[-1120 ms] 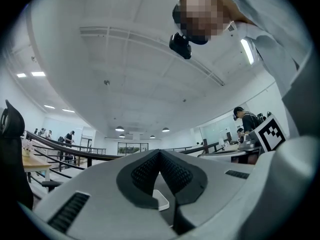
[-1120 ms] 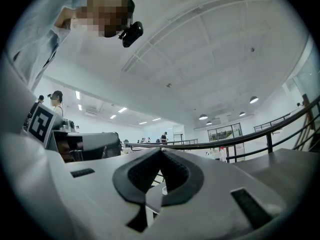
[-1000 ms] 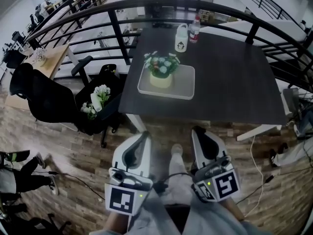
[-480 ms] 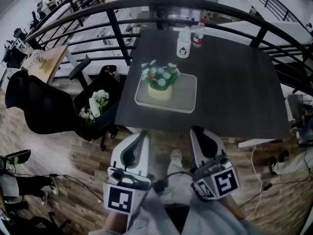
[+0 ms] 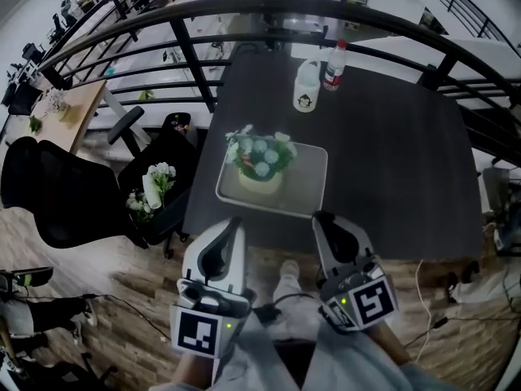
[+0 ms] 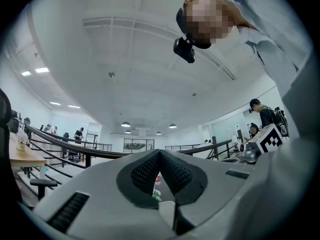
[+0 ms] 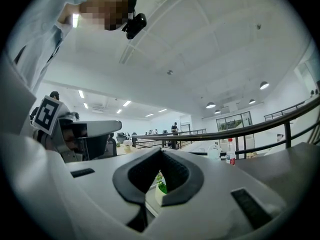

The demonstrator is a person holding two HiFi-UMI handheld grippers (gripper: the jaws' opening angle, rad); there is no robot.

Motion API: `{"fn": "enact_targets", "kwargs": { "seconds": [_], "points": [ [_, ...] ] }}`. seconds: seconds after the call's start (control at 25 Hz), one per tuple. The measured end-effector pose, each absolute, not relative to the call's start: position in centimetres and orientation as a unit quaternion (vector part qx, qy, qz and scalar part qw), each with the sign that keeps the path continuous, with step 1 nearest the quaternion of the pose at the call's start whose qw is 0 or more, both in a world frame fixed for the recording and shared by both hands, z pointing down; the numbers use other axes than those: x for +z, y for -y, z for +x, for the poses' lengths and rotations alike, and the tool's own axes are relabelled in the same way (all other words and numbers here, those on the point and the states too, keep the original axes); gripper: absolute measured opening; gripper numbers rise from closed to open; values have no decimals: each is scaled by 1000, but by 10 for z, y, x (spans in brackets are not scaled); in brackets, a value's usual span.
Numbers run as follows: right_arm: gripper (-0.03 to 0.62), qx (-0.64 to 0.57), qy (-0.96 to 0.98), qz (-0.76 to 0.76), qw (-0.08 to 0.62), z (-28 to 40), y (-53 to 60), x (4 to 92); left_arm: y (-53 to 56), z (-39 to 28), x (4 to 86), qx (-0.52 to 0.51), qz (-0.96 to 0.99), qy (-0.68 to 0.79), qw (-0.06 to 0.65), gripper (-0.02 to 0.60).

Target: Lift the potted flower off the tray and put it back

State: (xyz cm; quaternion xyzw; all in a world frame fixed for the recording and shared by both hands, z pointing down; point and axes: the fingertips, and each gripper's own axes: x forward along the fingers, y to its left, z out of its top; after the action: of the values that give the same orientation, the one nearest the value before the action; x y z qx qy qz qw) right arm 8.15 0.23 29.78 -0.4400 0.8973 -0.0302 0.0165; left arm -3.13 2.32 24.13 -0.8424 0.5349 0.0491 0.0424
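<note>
The potted flower (image 5: 259,161), white and pale blue blooms in a cream pot, stands on the left half of a pale tray (image 5: 308,187) on the dark table (image 5: 391,153). My left gripper (image 5: 234,226) and right gripper (image 5: 325,221) are held side by side just short of the table's near edge, both shut with nothing between them. In the left gripper view the gripper (image 6: 159,153) has its pads meeting at the tips. In the right gripper view the gripper (image 7: 161,152) is closed too, and the pot (image 7: 159,194) peeks through the gap below the tips.
A white jug (image 5: 305,84) and a red-labelled bottle (image 5: 334,63) stand at the table's far side. A black railing (image 5: 183,43) curves behind. Left of the table are office chairs (image 5: 49,198), one holding a bunch of white flowers (image 5: 153,187). Cables lie on the wooden floor.
The table and the flower have drawn nearer in the head view. Both grippers have moved forward to the table's near edge and stayed shut.
</note>
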Motion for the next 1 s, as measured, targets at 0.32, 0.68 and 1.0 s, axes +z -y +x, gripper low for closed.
{"fn": "enact_targets", "kwargs": {
  "seconds": [0.32,0.68,1.0],
  "points": [
    [3,-34,-907,-420,9,91,49,307,25,-24,247,44,-831,-554,29,12],
    [3,-48,-914,-402,-16,87,66,332,34,-15,245,16,-831,-554,45,12],
    [65,-45,-919,-386,-71,74,73,367,54,-24,249,15,-836,-548,35,12]
  ]
}}
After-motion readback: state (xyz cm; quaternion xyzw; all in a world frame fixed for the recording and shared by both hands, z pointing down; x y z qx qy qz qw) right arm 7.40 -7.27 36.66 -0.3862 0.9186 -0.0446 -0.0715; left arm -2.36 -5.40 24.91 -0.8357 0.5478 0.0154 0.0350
